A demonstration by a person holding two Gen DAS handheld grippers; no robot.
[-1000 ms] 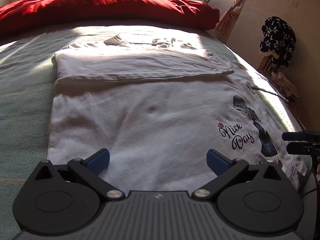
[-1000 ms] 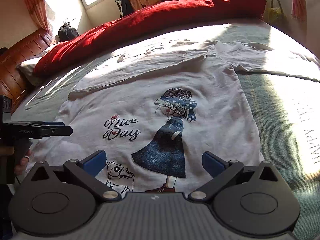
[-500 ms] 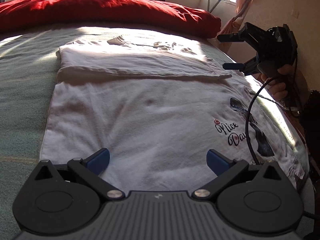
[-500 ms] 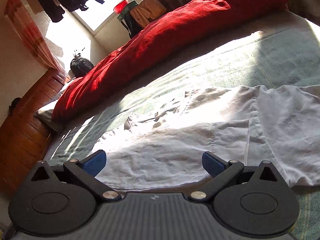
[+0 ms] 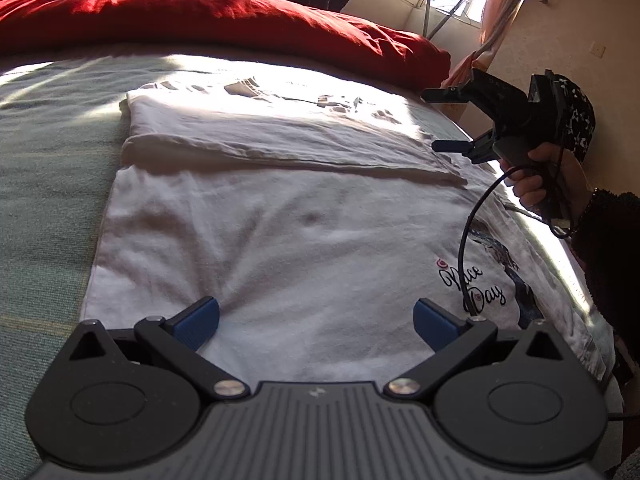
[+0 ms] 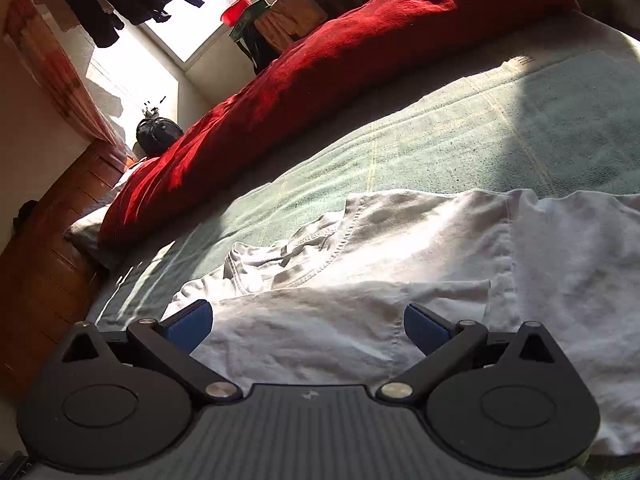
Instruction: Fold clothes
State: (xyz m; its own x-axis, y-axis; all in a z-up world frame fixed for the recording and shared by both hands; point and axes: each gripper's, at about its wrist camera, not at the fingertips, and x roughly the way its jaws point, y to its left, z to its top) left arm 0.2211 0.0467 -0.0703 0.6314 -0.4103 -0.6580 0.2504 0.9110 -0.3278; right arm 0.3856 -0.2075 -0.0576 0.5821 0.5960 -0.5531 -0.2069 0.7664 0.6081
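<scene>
A white T-shirt point(image 5: 288, 232) with a "Nice Day" print point(image 5: 472, 288) lies flat on the bed, one side folded over as a long band point(image 5: 280, 140). My left gripper point(image 5: 316, 320) hovers open over the shirt's near hem, nothing between its blue pads. In the left wrist view my right gripper point(image 5: 444, 120) is held by a hand above the shirt's far right part, jaws apart. In the right wrist view the right gripper point(image 6: 308, 324) is open just above the folded sleeve point(image 6: 344, 320) and the collar point(image 6: 280, 256).
The bed carries a green blanket point(image 5: 44, 184) and a red duvet point(image 5: 200, 20) along its far side. A wooden headboard point(image 6: 52, 248) and a pillow point(image 6: 88, 232) lie left in the right wrist view. A cable point(image 5: 476, 232) hangs from the right gripper over the print.
The right gripper rose from the shirt's near hem and travelled to the collar and sleeve end, staying open. My left gripper stayed open over the hem, shifting only slightly.
</scene>
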